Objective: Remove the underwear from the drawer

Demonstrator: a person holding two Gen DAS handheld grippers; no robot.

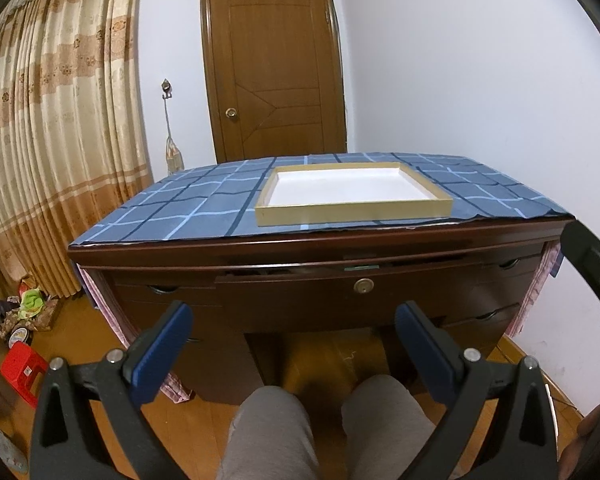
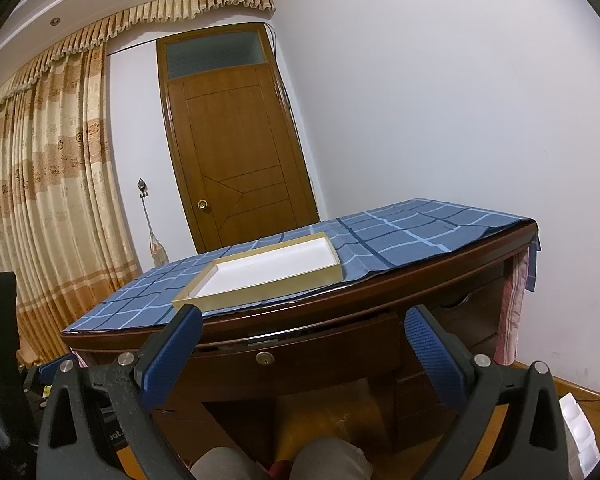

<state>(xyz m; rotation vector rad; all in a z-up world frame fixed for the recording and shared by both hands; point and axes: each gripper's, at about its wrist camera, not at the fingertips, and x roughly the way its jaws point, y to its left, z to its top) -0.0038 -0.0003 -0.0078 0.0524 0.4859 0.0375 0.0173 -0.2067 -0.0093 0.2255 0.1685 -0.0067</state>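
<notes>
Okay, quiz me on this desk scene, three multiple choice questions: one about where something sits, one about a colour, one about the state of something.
1. Where is the shallow tray?
A. On the checked cloth on the desk top
B. On the floor
C. Inside the drawer

2. What colour is the checked cloth?
A. Red
B. Blue
C. Green

3. How is the middle drawer, the one with the round lock?
A. Removed
B. Pulled fully out
C. Open only a crack

Answers: 1 A, the tray rests on the cloth in both views. 2 B, blue squares with pale lines. 3 C, a narrow dark gap shows above the drawer front, and both the left tool and right tool hang open, short of it.
</notes>
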